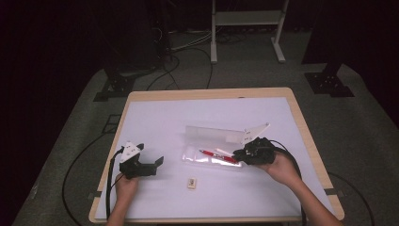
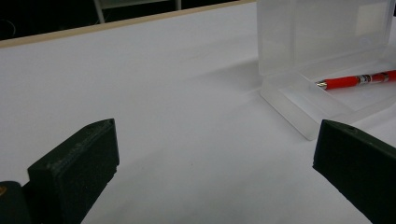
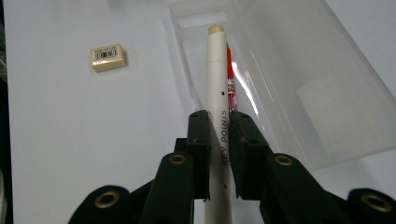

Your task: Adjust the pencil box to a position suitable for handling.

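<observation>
A clear plastic case (image 1: 214, 157) lies open mid-table with its lid (image 1: 214, 134) standing up behind it. A red pen (image 1: 218, 157) lies inside; it also appears as the red pen (image 2: 357, 80) and red pen (image 3: 229, 79). My right gripper (image 3: 219, 123) is shut on a cream-white pen (image 3: 216, 84), whose far end reaches over the case tray (image 3: 184, 70). From above, the right gripper (image 1: 241, 154) sits at the case's right end. My left gripper (image 1: 159, 161) rests open at the table's left, pointing toward the case, and the left gripper (image 2: 215, 154) has bare table between its jaws.
A small cream eraser (image 1: 191, 183) with a printed label lies on the white table top (image 1: 197, 113) in front of the case, and the eraser (image 3: 108, 57) is left of the tray. Black cables trail off the table's left edge. A white frame (image 1: 247, 28) stands beyond the table.
</observation>
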`<state>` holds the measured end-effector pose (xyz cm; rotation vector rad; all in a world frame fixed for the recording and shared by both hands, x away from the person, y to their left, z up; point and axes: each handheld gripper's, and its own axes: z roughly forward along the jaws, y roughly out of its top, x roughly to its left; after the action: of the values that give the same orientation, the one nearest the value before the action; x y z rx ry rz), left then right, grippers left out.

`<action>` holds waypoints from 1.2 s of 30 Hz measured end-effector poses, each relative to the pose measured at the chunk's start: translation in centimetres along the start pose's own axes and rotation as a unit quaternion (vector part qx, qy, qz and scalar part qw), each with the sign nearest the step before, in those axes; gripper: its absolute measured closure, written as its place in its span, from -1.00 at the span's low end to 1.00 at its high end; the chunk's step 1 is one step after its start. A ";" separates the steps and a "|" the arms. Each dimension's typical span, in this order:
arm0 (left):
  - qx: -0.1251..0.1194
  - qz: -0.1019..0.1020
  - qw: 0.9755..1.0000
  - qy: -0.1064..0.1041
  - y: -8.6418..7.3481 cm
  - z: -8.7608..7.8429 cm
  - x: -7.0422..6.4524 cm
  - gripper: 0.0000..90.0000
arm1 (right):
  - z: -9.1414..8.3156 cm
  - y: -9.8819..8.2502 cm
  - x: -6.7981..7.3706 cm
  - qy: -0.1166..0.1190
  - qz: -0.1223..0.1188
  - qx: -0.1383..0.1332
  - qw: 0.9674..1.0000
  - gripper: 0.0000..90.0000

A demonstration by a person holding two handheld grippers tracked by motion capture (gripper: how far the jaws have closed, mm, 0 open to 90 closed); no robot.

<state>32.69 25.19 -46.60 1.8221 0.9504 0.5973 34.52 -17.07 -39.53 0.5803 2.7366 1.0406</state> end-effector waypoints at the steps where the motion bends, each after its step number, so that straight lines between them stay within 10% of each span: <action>1: 0.000 0.000 1.000 0.000 0.0 0.0 0.0 -1.00 | 0.1 0.1 0.0 0.001 -0.001 -0.001 1.000 0.74; 36: 0.000 -0.001 1.000 -0.001 0.0 0.0 0.0 -1.00 | 2.9 2.7 0.3 0.020 -0.028 0.008 0.999 0.74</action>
<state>32.70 25.20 -46.60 1.8208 0.9501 0.5960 35.91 -13.35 -39.90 0.4885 2.7807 1.0289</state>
